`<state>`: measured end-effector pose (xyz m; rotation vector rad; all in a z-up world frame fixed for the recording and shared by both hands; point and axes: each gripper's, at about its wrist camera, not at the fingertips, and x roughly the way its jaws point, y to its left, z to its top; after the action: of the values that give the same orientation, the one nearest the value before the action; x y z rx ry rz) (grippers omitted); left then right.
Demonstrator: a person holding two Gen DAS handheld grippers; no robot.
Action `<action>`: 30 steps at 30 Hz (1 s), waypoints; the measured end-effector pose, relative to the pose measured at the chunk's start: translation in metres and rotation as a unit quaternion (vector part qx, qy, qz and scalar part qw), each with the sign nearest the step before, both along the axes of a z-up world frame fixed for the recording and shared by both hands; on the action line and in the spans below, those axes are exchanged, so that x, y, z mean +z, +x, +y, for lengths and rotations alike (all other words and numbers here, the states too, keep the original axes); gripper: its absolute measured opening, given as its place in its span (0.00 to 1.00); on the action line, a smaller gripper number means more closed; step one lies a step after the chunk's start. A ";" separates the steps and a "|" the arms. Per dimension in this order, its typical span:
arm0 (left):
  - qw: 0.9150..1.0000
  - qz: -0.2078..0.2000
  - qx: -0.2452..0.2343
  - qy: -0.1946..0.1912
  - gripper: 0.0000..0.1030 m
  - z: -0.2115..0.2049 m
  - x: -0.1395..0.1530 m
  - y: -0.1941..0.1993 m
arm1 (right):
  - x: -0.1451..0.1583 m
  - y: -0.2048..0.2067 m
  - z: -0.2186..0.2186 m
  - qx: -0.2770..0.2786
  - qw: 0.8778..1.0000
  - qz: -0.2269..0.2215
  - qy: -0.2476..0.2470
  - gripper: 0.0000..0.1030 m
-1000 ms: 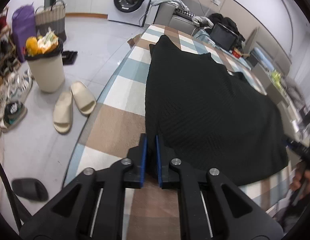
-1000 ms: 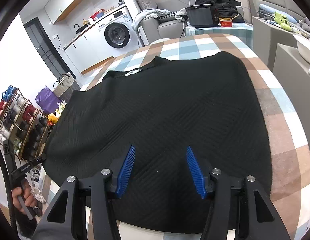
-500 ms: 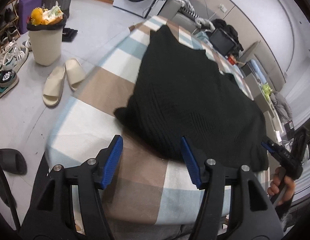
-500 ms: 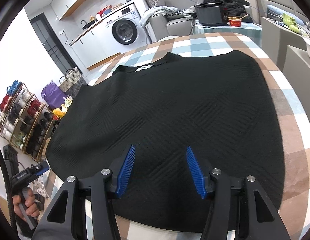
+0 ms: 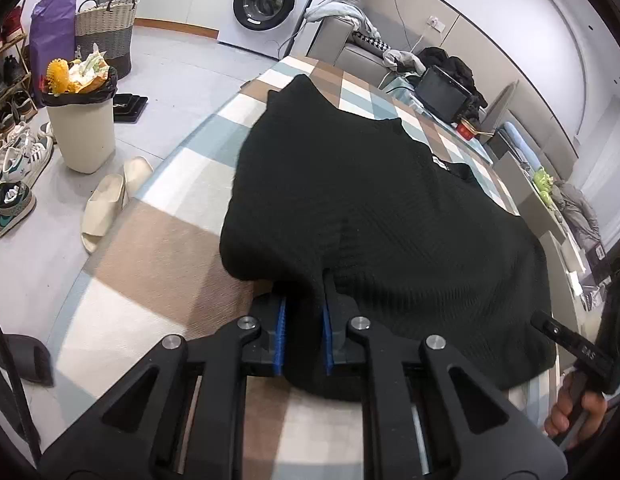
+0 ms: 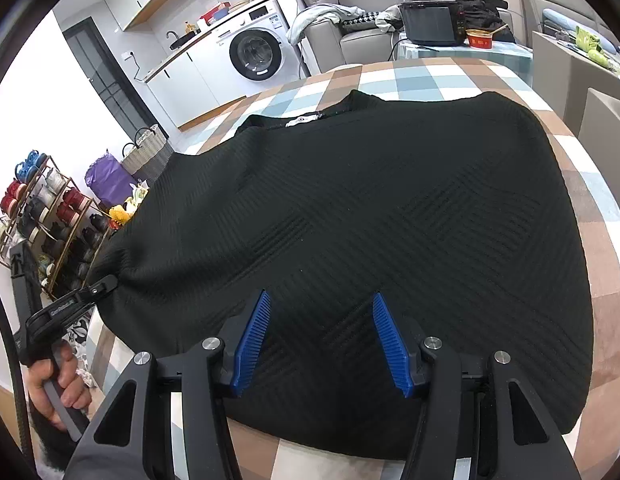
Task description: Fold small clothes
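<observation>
A black knit sweater (image 6: 350, 216) lies spread on a checked tablecloth (image 6: 606, 292); its collar with a white label is at the far side. In the left wrist view my left gripper (image 5: 304, 312) is shut on the sweater's (image 5: 370, 200) near left edge, and the fabric is bunched and lifted between the blue pads. It also shows in the right wrist view (image 6: 106, 282) at the sweater's left edge. My right gripper (image 6: 320, 316) is open and empty, hovering just over the sweater's near hem. Its handle appears at the right of the left wrist view.
The tablecloth (image 5: 150, 264) ends close to the left gripper. On the floor to the left stand a full bin (image 5: 82, 128), slippers (image 5: 110, 200), shoes and a shoe rack (image 6: 42, 216). A washing machine (image 5: 266, 0), a sofa and a small screen (image 6: 430, 22) are behind.
My left gripper was open half a second ago; it has moved in and shut on the sweater's left edge, pulling it up. The right gripper stayed open over the hem.
</observation>
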<state>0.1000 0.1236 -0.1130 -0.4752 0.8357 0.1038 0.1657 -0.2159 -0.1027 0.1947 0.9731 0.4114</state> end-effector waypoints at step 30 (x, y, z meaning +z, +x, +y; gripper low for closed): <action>0.920 -0.104 -0.375 0.037 0.04 -0.233 0.062 0.070 | 0.006 -0.024 -0.075 -0.102 0.995 -0.003 0.004 0.57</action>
<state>0.1705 -0.1092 -0.0508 -0.0663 0.7515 -0.6133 0.1419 -0.2904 -0.0963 0.2965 0.9349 0.2283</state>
